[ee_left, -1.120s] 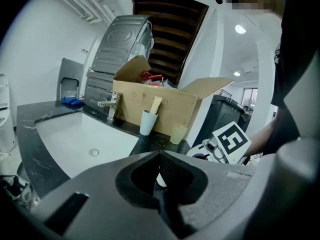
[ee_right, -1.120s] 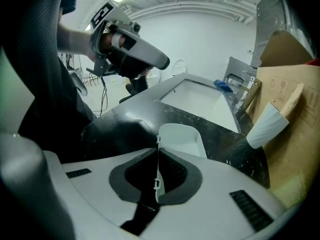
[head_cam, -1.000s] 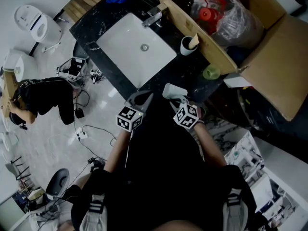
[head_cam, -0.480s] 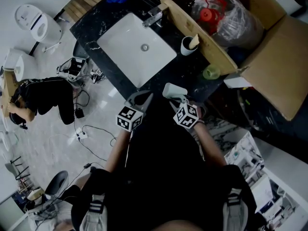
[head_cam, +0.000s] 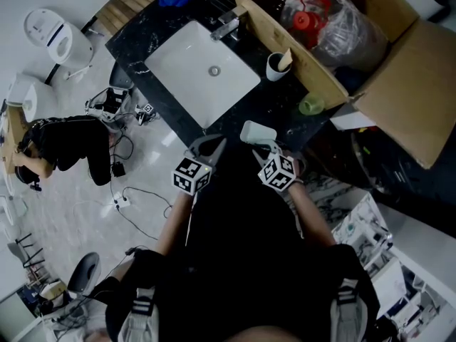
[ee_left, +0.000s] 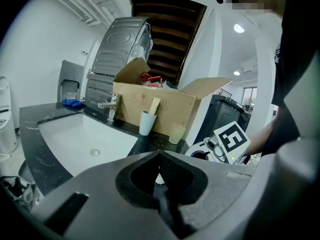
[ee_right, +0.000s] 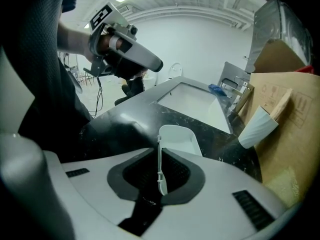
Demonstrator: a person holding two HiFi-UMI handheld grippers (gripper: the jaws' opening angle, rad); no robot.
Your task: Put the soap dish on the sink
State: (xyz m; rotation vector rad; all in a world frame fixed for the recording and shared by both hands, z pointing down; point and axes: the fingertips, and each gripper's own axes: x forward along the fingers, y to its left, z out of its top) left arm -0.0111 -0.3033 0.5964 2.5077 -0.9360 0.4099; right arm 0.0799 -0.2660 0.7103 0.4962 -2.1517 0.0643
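The white soap dish hangs over the near edge of the black countertop, right of the white sink basin. My right gripper is shut on the dish's near rim. In the right gripper view the thin rim stands upright between the jaws, and the dish sticks out past the right gripper. My left gripper hovers at the counter's front edge, just below the basin's near corner. It is shut with nothing in it, and its jaws meet in the left gripper view.
A faucet stands behind the basin. A white cup with a wooden stick and a small green cup stand against a big open cardboard box. On the floor at left are a crouching person, cables and a toilet.
The right gripper and the soap dish have crept slightly farther over the counter. The left gripper holds its place.
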